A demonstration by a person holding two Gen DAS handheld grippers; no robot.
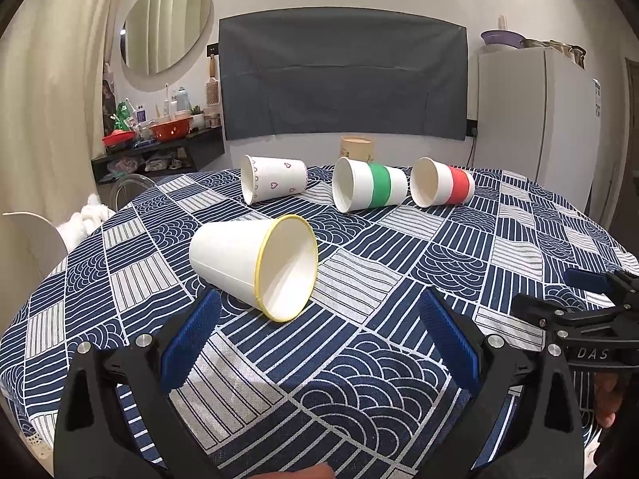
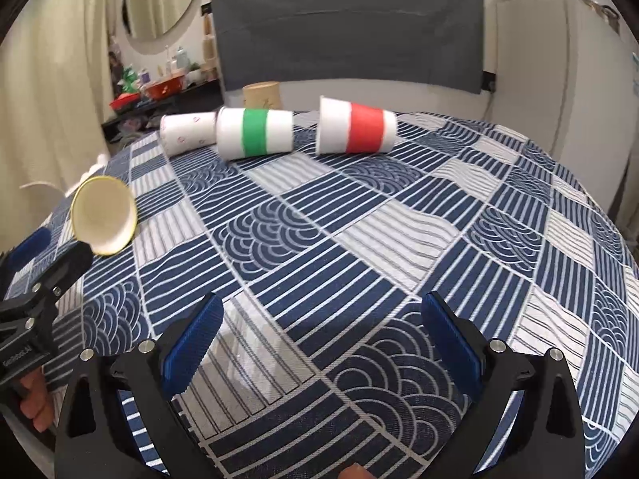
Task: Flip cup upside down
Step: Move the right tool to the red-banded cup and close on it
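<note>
- Four paper cups lie on their sides on the patterned tabletop point(image 1: 399, 359); none is upside down yet, so I judge the task to be at its approach step.
- Nearest is the yellow-rimmed cup point(image 1: 255, 265), mouth turned toward the right and slightly toward the camera, just ahead of the left tool point(image 1: 319, 331); it looks like the likely target.
- Left tool: fingers spread wide apart, holding nothing, the cup just beyond their tips and apart from them.
- Right tool point(image 2: 321, 331): fingers likewise apart and empty, over bare cloth, well apart from every cup.
- Further back, in a row: the heart-print cup point(image 1: 273, 183), the green-banded cup point(image 1: 369, 189) and the red-banded cup point(image 1: 441, 187).
- Every cup whose mouth shows looks empty.
- A tan cylindrical container point(image 1: 356, 147) stands behind the row; its contents are hidden.
- Next move, in my view: bring the left tool around the cup's wall, close gently so the thin paper does not crush, then lift, turn it mouth-down and set it down.
</note>
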